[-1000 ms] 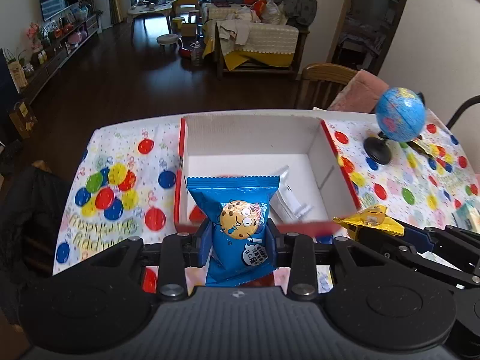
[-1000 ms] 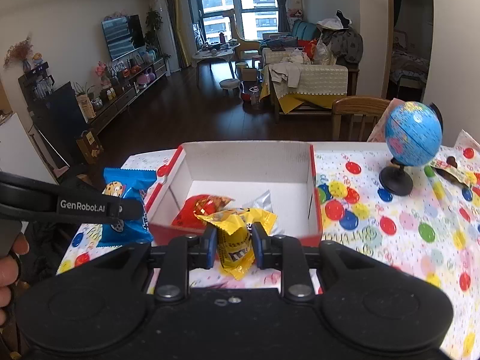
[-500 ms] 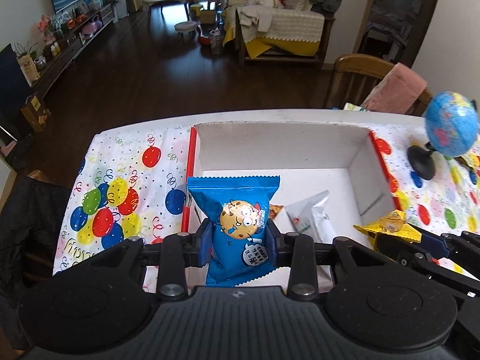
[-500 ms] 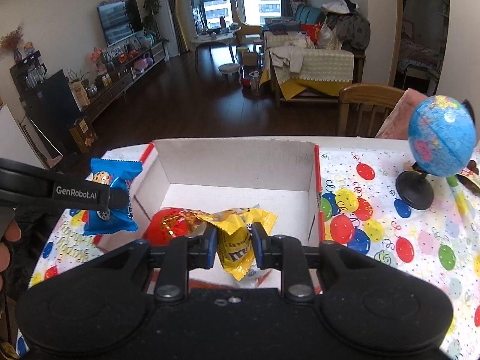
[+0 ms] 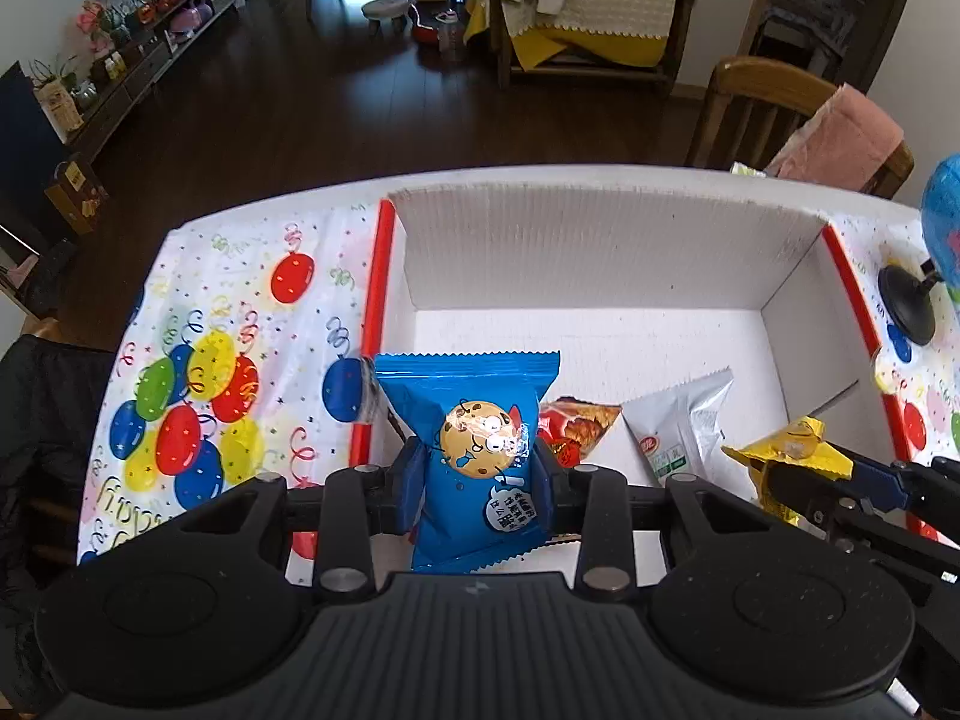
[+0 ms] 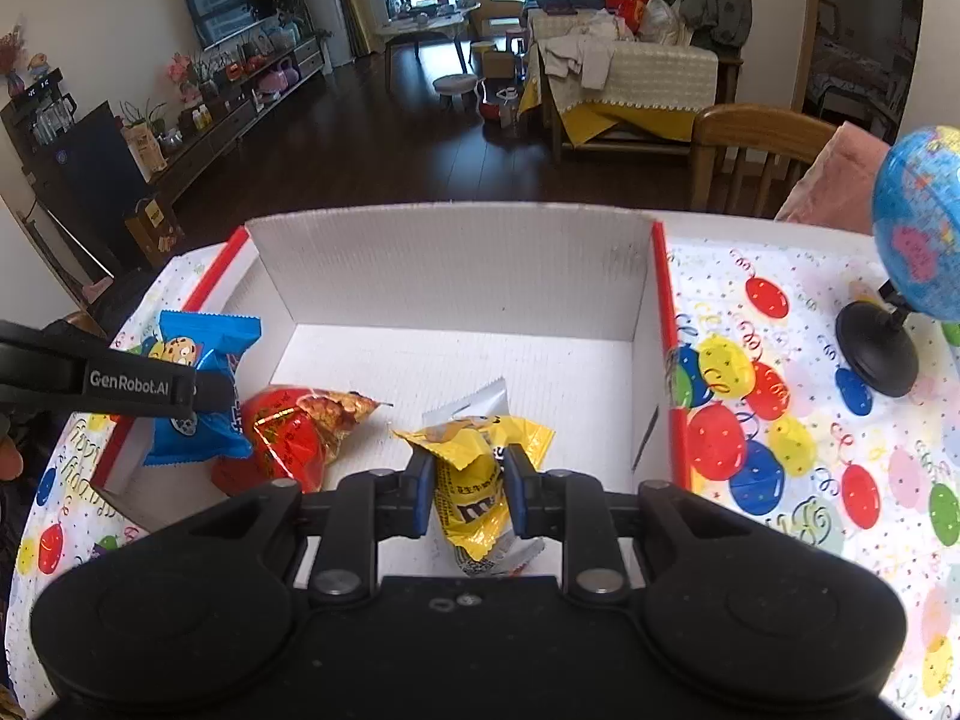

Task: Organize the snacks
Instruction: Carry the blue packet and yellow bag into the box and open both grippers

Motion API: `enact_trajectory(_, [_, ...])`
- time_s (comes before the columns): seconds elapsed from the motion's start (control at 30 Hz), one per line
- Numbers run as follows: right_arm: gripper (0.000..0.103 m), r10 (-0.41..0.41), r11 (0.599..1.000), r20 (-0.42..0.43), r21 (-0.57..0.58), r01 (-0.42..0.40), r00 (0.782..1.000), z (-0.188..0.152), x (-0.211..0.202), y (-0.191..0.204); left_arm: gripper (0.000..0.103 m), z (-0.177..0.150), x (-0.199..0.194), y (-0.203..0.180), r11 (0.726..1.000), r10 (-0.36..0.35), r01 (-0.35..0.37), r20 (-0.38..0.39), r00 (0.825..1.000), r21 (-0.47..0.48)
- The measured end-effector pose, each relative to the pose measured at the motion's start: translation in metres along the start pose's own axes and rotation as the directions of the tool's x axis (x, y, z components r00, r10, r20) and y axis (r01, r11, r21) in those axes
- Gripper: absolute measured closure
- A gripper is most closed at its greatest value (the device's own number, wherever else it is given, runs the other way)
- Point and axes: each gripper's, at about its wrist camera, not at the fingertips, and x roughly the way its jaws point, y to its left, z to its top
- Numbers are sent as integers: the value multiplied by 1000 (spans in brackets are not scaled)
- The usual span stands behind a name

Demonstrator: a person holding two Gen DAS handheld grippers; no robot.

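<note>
A: Broadly, the worktop (image 6: 798, 372) is carrying a balloon-print cloth, and a white cardboard box (image 5: 600, 252) with red edges is sitting open on it. A globe (image 6: 918, 228) on a black stand is standing to the right of the box, apart from it.

B: And inside the box?

A: A red snack packet (image 6: 288, 432) is lying on the box floor near the left wall, and a silver packet (image 5: 684, 420) is lying just beside it, toward the right.

B: What are the tongs doing?

A: The left tongs (image 5: 477, 480) are gripping a blue cookie packet (image 5: 474, 450) upright between the pads, hanging over the box's near left corner. The right tongs (image 6: 468, 492) are pinching a yellow candy packet (image 6: 474, 480) narrowly, its crumpled top sticking up above the fingers, over the near part of the box and in front of the silver packet.

B: Is either packet touching the box floor?

A: That is not clear from either wrist view; both are sitting between the pads.
</note>
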Motion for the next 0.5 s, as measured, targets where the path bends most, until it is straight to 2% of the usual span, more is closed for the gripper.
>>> enact_trajectory(0.3, [77, 2, 1000, -38, 10, -2, 999, -3, 15, -3, 67, -4, 11, -1, 1000, -22, 22, -9, 1000, 9])
enact_trajectory(0.5, [72, 0, 1000, -38, 18, 1, 999, -5, 13, -3, 60, -7, 12, 1, 999, -34, 34, -18, 999, -4])
